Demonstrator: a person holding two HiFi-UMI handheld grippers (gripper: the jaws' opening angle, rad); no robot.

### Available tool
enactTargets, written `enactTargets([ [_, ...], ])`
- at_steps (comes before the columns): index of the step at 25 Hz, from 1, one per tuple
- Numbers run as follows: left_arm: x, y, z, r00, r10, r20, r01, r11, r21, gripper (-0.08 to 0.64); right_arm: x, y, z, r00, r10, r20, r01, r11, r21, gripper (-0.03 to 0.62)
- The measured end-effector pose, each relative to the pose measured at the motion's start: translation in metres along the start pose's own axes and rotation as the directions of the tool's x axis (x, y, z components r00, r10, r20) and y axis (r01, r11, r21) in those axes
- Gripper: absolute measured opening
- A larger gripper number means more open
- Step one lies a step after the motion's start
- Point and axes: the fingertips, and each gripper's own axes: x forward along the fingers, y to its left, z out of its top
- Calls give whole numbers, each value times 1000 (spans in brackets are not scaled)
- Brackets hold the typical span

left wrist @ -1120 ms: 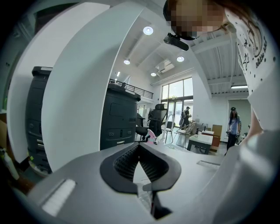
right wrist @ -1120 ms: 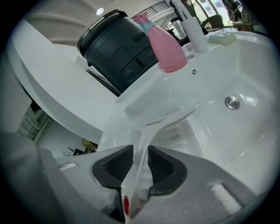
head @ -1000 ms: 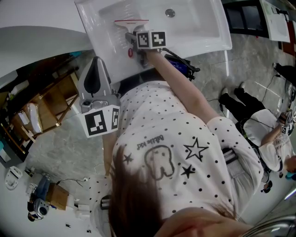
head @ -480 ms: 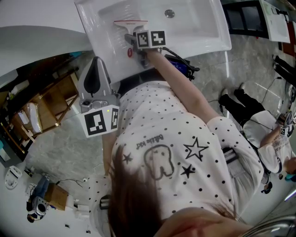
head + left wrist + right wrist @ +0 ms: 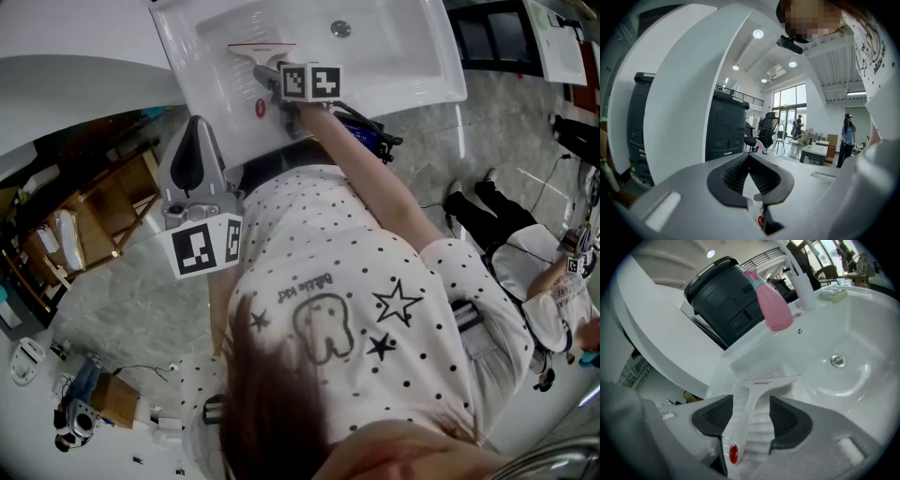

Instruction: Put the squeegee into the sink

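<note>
A white polka-dotted shirt [image 5: 375,309] with a tooth print is seen from above, filling the middle of the head view. Beyond it, the white sink [image 5: 412,75] is set against a curved white wall. In the right gripper view, a black printer [image 5: 724,291] is seen behind the sink's back ledge.

The left gripper [image 5: 194,127] is held short of the sink's near left corner and well apart from the squeegee. In the left gripper view its jaws are brought together at the tips [image 5: 749,157], and nothing is clamped between them.

The right gripper [image 5: 277,82] is reached over the sink's front rim and angled down into the left part of the basin. Its jaws [image 5: 751,401] have just been opening and are now spread wide. The squeegee's handle is framed between the dark pads but is not pressed by them.

A pink spray bottle [image 5: 771,305] is stood upright on the back ledge, with a white cup [image 5: 805,289] near it.

The white squeegee [image 5: 771,380] is laid on the ribbed slope inside the sink. Its blade is pointed towards the back wall [image 5: 255,54], and a red mark is shown at the handle's near end.

The round metal drain [image 5: 838,361] is set in the basin floor, apart from the squeegee.
</note>
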Motion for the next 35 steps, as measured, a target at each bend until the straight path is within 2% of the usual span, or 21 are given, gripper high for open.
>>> enactTargets([
  [4,0,-1,1,1000,-1,4,1,1000,2,-12,-15,3,17,997,3,79,-2,1000,-17,235],
  [8,0,-2,2,1000,-9,10,9,1000,2,-12,-36,22,39,982,44,182,-23,993,-112,208],
  [10,0,-6,3,1000,-12,13,12,1000,3,-12,-52,35,51,969,74,238,-28,982,-188,142],
  [12,1,-9,4,1000,-16,17,16,1000,5,-12,-66,46,62,955,94,281,-19,966,-258,103],
  [17,1,-9,7,999,-22,28,21,1000,9,-12,-101,69,84,921,141,362,1,931,-365,-3],
  [22,1,-7,11,999,-26,38,25,1000,12,-12,-143,89,102,881,209,424,-3,899,-437,-5],
  [30,3,-2,12,998,-40,44,40,999,12,-12,-214,103,114,806,267,529,21,880,-475,-5],
  [32,3,-2,12,998,-48,45,48,999,13,-12,-226,103,109,796,268,543,40,872,-489,-5],
  [35,2,-4,12,997,-62,43,61,998,13,-12,-236,106,96,800,266,538,48,865,-499,-5],
])
